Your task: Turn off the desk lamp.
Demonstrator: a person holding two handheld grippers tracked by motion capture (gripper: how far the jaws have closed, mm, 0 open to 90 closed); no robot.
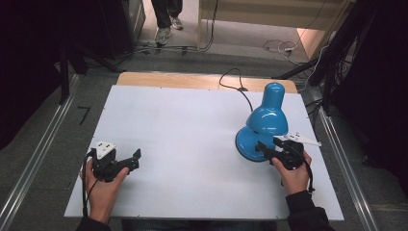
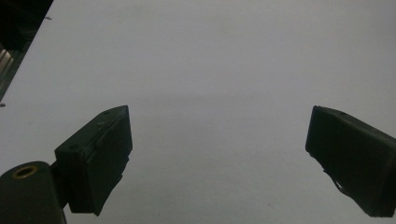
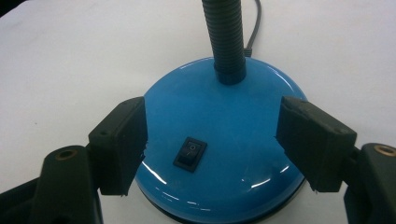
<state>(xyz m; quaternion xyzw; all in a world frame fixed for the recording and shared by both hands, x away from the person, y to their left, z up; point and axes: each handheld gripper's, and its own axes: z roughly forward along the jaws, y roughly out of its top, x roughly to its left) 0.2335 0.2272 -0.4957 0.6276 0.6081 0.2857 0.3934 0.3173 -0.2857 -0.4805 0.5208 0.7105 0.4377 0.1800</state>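
A blue desk lamp [image 1: 266,118] stands on the right side of the white table [image 1: 183,125], its shade bent over its round base [image 1: 246,143]. My right gripper [image 1: 267,147] is at the near side of that base. In the right gripper view it [image 3: 212,109] is open, the jaws wide apart over the glossy base [image 3: 254,135], with the black rocker switch [image 3: 190,154] between them and untouched. The ribbed grey neck [image 3: 225,37] rises behind. My left gripper [image 1: 135,160] rests at the table's left; it [image 2: 219,116] is open above bare white surface.
The lamp's black cord [image 1: 234,83] runs off the table's far wooden edge [image 1: 192,79]. A person's legs [image 1: 166,21] stand on the floor beyond, among loose cables [image 1: 279,46]. Metal rails [image 1: 36,159] flank the table on both sides.
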